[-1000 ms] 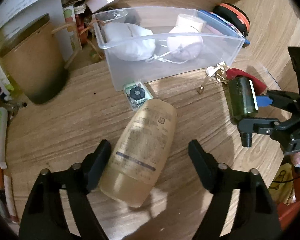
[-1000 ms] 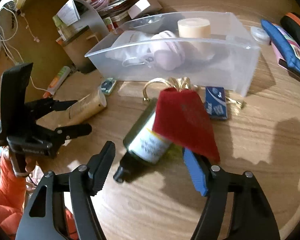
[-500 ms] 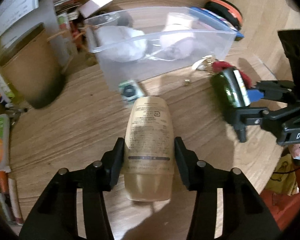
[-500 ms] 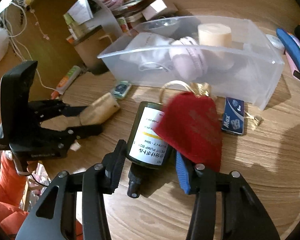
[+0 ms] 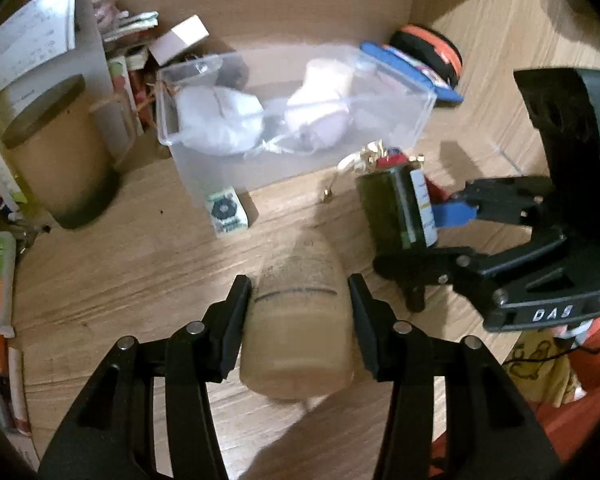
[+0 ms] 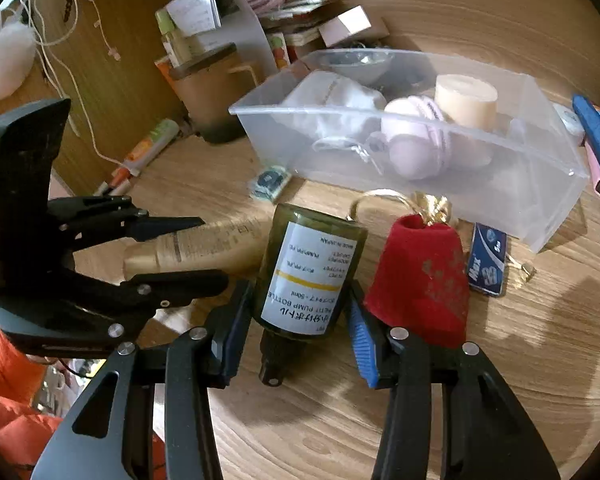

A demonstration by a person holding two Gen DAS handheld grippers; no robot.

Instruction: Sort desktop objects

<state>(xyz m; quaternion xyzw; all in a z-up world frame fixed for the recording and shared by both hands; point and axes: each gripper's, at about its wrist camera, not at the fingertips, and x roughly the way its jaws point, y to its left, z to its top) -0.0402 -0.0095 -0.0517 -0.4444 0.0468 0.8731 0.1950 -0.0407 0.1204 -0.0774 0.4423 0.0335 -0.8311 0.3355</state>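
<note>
My left gripper (image 5: pixel 299 296) is shut on a beige bottle (image 5: pixel 298 312), held just above the wooden desk; it also shows in the right wrist view (image 6: pixel 180 246). My right gripper (image 6: pixel 300 304) is shut on a dark green pump bottle (image 6: pixel 310 272) with a white label; it also shows in the left wrist view (image 5: pixel 396 204). A clear plastic bin (image 6: pixel 500 176) behind them holds white and pink soft items and a cream cylinder (image 6: pixel 466 100). A red pouch (image 6: pixel 422 276) lies beside the green bottle on the right.
A small green-white packet (image 5: pixel 225 214) lies in front of the bin. A blue card (image 6: pixel 488 266) and gold trinket (image 6: pixel 432 202) lie by the pouch. A brown cup (image 5: pixel 56 168), boxes and tubes crowd the left; a blue case (image 5: pixel 412 68) stands at the far right.
Both grippers closed on their bottles over the last second. The beige bottle and the green bottle have lifted and shifted slightly toward the bin.
</note>
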